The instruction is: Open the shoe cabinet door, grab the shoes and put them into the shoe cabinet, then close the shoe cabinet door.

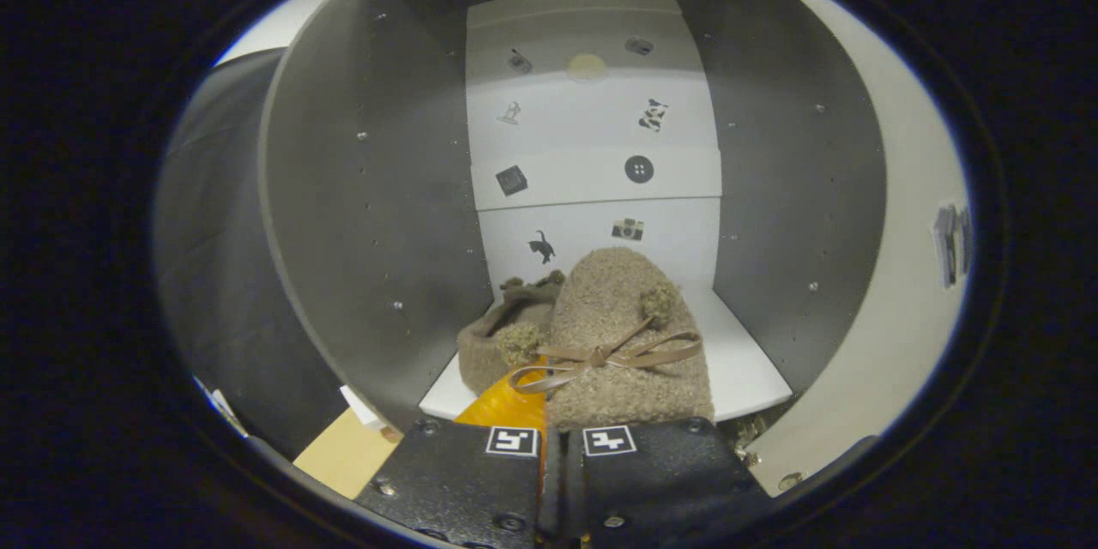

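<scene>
— Where are the slippers (600,334)?
— Inside the open shoe cabinet (377,189), on its white shelf (738,360)
— And the tool (549,446)?
— Fingers clenched together, gripping the nearer slipper's heel

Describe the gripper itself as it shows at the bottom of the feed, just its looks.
The gripper shows as two black, finely textured metal blocks set side by side, with only a thin dark seam between them. Each block carries a small white square tag with a black pattern near its front edge, and round screw heads sit at the corners. An orange part peeks out ahead of the left block.
</scene>
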A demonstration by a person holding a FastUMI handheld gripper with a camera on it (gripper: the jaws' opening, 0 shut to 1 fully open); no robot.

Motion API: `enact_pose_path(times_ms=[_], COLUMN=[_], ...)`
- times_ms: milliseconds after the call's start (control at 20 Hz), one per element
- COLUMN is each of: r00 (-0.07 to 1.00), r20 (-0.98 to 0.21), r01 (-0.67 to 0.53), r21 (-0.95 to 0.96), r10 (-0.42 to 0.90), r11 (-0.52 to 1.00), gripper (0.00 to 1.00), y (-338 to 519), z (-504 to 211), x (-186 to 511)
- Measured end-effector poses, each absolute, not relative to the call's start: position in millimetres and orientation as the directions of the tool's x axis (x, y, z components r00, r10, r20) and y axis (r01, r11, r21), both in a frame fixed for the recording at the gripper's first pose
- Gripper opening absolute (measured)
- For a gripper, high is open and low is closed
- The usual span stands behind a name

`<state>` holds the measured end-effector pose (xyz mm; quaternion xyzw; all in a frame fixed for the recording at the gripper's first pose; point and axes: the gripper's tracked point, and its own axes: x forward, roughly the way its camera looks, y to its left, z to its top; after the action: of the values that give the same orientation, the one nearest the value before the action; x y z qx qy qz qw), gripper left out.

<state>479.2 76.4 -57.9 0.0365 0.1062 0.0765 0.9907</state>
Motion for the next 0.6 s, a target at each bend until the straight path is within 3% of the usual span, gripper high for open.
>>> enact_pose_path(times_ms=[600], r00=[0.965], r20=[-0.241], r01=[-0.087], r21=[0.073], r10=[0.102], r11=[0.994], gripper=[0.06], y=[65.2], z=[-49.1], x=[594.4])
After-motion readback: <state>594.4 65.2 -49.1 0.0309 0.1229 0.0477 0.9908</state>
